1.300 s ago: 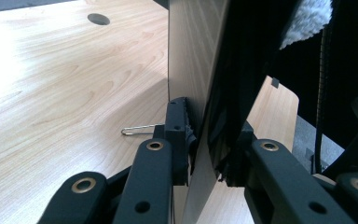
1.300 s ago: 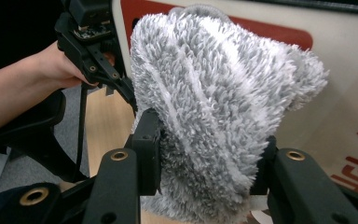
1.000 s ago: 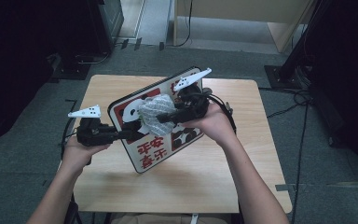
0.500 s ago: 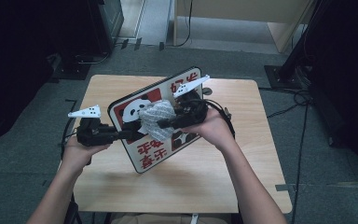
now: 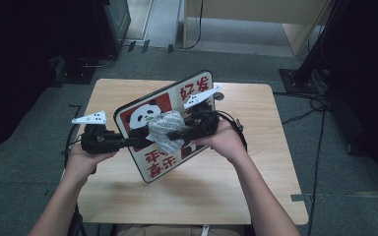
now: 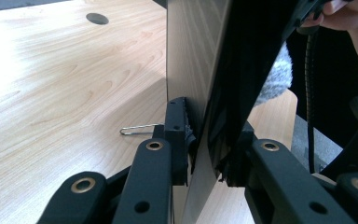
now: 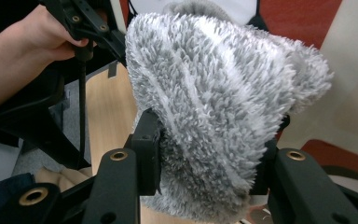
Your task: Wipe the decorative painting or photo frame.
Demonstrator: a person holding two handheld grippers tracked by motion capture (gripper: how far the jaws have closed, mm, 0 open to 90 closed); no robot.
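Observation:
A square sign board (image 5: pixel 197 91) with a panda picture and red characters is held tilted above the wooden table (image 5: pixel 256 196). My left gripper (image 5: pixel 134 141) is shut on the board's left edge; in the left gripper view its jaws (image 6: pixel 212 135) clamp the board (image 6: pixel 193 56) edge-on. My right gripper (image 5: pixel 171 134) is shut on a grey fluffy cloth (image 5: pixel 166 129) that rests against the board's face beside the panda. In the right gripper view the cloth (image 7: pixel 214 84) bulges out between the jaws (image 7: pixel 209 154), with the board (image 7: pixel 345 93) behind it.
A thin bent wire (image 6: pixel 135 129) lies on the table under the board, and a round cable hole (image 6: pixel 97 18) sits farther off. Dark equipment and cables (image 5: pixel 320 103) lie on the floor around the table. The person's left hand (image 7: pixel 23 42) shows behind the cloth.
The right gripper has slid the cloth a little down the board's face, toward the person. The left gripper and the board have stayed put.

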